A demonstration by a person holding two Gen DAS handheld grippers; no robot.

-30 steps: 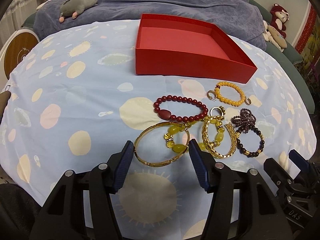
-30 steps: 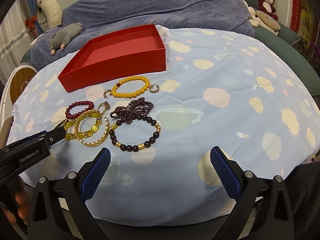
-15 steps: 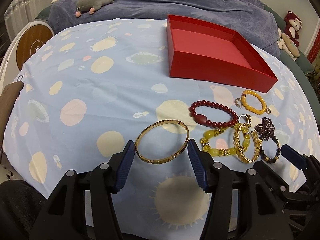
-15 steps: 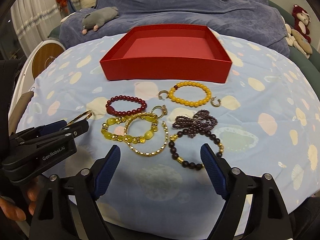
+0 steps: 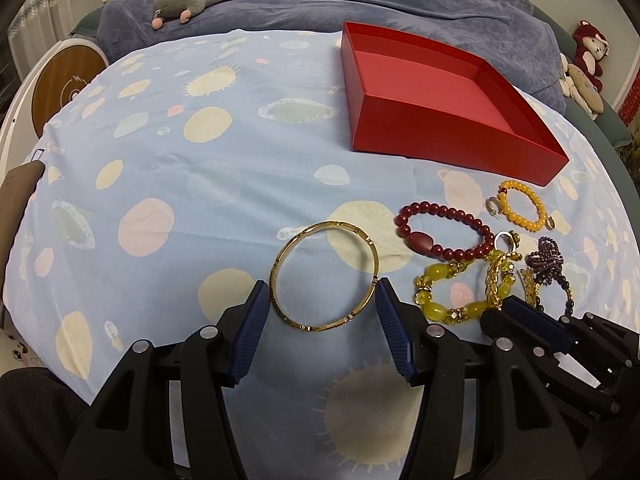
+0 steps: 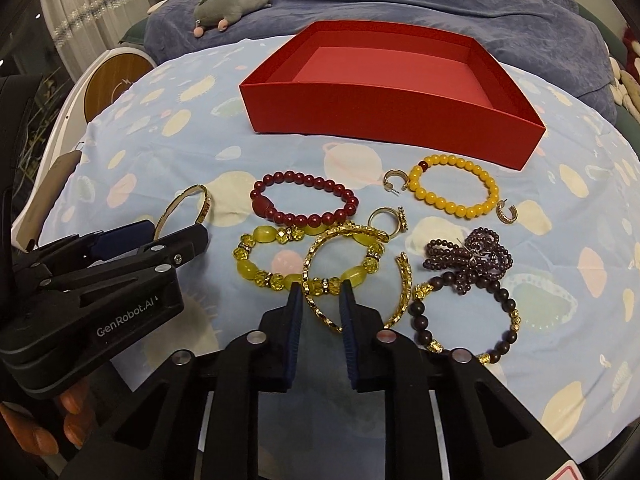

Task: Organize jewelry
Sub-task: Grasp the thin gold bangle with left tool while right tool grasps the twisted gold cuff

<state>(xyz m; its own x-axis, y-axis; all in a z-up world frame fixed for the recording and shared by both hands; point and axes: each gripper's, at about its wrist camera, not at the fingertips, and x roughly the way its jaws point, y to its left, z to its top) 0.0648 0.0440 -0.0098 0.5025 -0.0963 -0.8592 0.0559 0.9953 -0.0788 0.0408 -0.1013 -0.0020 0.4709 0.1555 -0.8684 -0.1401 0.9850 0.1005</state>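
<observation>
Notably, left gripper: half spread, gold bangle gripped across its width, on the cloth.
Right gripper: jaws just narrowed, gold chain bracelet pinched at its near edge.
Red box: seen behind the jewelry, well apart.

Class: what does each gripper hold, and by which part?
Left gripper: gold bangle, across its near sides. Right gripper, jaws just closing: gold chain bracelet, near rim.

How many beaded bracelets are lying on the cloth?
4, excluding the purple bead cluster: dark red nearest the red box's left end, orange-yellow toward its right, yellow-green centre front, dark brown far right.
</observation>
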